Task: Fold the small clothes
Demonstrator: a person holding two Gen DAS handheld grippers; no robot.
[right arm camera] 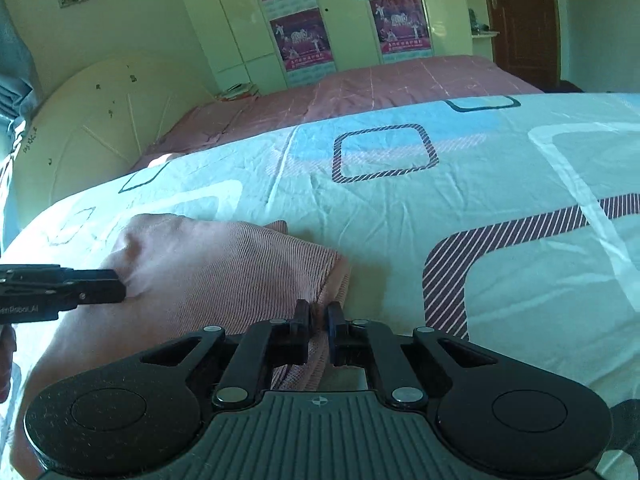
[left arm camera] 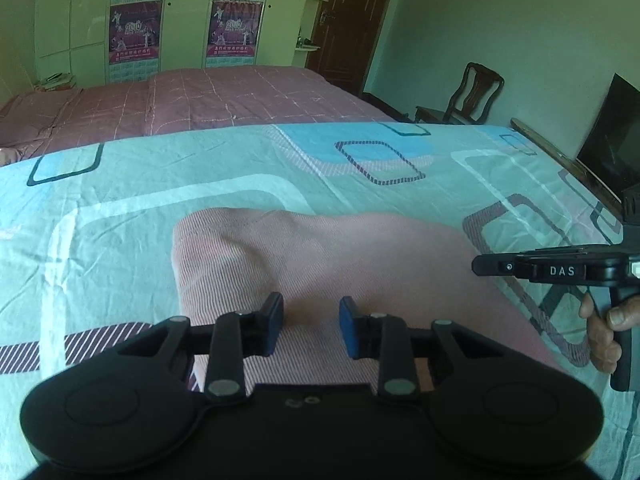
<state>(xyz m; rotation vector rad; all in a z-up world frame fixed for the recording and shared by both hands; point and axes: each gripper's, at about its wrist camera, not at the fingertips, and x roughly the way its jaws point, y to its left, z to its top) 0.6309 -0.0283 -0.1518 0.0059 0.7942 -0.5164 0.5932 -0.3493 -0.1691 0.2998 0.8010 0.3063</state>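
Both tools are matte black plastic. The left gripper has two round housings at its base, flat linkage bars joined by silver rivets, and blue pads on its fingers. The right gripper is built alike, with a ribbed grey plate and a small crosshair mark between its round housings. Its side bears white letters "DAS", and a bare hand wraps its pistol-style handle.

- Near edge of pink garment hidden under gripper body.
- Hand cut off by right edge.
- Poster text too small to read.
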